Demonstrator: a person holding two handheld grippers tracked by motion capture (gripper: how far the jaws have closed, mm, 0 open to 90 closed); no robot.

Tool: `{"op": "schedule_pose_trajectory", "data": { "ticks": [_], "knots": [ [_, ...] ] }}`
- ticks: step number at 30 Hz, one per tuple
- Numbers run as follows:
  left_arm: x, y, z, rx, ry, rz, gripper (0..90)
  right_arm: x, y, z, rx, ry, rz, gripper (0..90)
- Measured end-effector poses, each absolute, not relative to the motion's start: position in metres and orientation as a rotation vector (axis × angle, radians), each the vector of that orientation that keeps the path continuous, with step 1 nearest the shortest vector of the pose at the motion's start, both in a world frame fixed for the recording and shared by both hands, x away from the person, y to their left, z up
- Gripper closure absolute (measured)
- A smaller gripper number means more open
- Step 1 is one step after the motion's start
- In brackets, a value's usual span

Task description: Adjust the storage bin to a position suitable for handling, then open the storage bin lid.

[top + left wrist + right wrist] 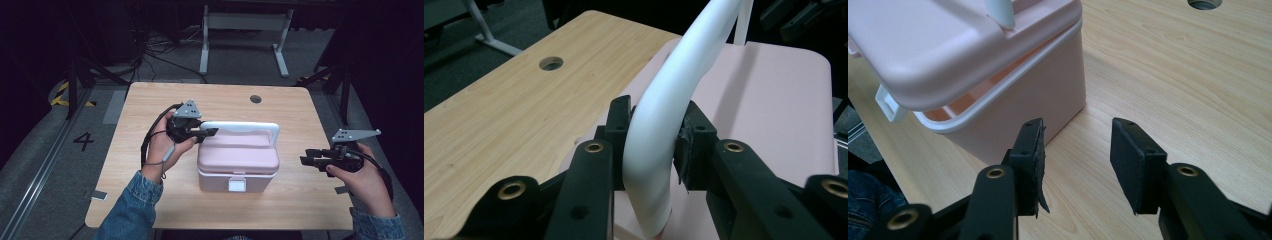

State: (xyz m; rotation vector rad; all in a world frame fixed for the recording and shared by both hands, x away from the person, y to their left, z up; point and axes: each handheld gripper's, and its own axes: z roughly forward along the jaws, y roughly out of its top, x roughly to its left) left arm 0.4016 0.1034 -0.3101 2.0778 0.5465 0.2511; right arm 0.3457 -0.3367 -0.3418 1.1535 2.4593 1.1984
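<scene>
left claw (651,145) clamped on the white handle (664,100) | pink box (237,157) lid cracked up a bit, looks partway | right claw (1075,165) open, idle on table (150,150)

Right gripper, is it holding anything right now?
No, the right gripper is open above bare table, beside the pink box.

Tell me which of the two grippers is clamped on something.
The left gripper: its jaws are shut on the box's white handle at its bend. The right gripper is open, with wooden table between its jaws, beside the pink box.
</scene>
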Motion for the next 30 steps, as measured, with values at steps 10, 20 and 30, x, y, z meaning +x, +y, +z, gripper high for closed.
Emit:
{"op": "schedule_pose_trajectory", "data": {
  "ticks": [10,20,30],
  "knots": [
    [0.41,0.102,-0.3,2.05,0.594,0.217,71.3,0.341,-0.33,-0.337,1.087,2.459,1.246,59.0],
    [0.423,0.102,-0.295,2.02,0.66,0.161,70.0,0.333,-0.317,-0.332,0.965,2.395,1.379,67.4],
    [0.434,0.103,-0.293,1.986,0.696,0.131,72.0,0.332,-0.3,-0.333,0.899,2.434,1.381,76.1]
  ]
}}
